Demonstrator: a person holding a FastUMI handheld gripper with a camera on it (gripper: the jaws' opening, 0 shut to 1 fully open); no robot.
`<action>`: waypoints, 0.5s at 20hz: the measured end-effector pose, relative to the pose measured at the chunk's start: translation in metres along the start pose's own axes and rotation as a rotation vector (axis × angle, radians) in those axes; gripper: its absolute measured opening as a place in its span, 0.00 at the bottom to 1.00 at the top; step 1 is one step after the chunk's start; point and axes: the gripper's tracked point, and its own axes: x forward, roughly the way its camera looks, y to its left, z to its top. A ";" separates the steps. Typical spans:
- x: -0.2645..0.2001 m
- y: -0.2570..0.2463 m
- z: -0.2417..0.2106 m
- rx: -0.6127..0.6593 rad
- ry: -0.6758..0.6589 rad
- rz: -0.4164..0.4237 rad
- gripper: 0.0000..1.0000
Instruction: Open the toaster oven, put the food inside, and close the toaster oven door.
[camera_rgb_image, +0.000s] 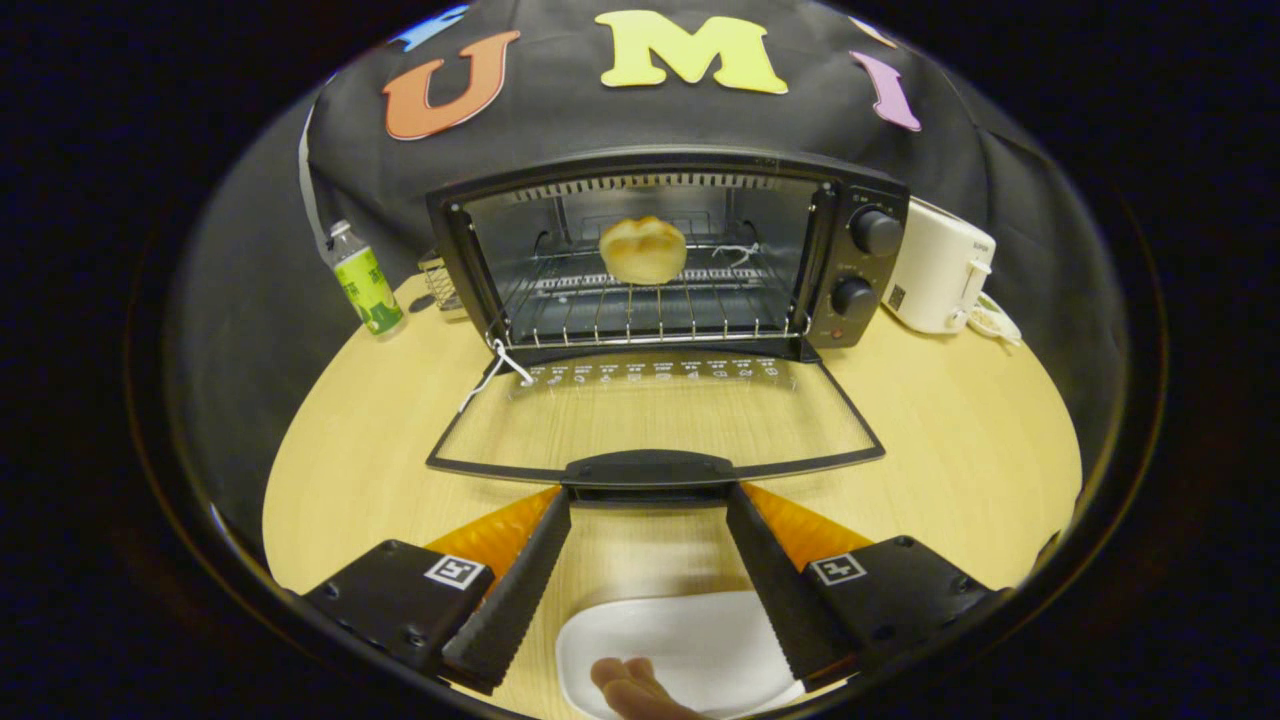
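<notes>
A black toaster oven (660, 255) stands on the round wooden table (950, 440) with its glass door (655, 415) folded down flat toward me. A pale bread roll (643, 249) rests on the wire rack (640, 310) inside. My gripper (648, 497) is open, its two black ribbed fingers (520, 585) spread wide, their tips at the two ends of the door's black handle (650, 468). Nothing is held between them.
A white plate (690, 640) lies on the table under the fingers, with fingertips of a hand (625, 685) at its near rim. A green-labelled bottle (362, 282) stands left of the oven, a white toaster (938, 265) to its right. A small wire basket (440, 282) sits behind the oven's left corner.
</notes>
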 end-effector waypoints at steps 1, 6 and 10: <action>-0.004 0.000 0.006 -0.008 -0.018 -0.005 1.00; -0.015 0.001 0.030 -0.004 -0.083 -0.022 1.00; -0.021 0.005 0.041 -0.012 -0.133 -0.041 1.00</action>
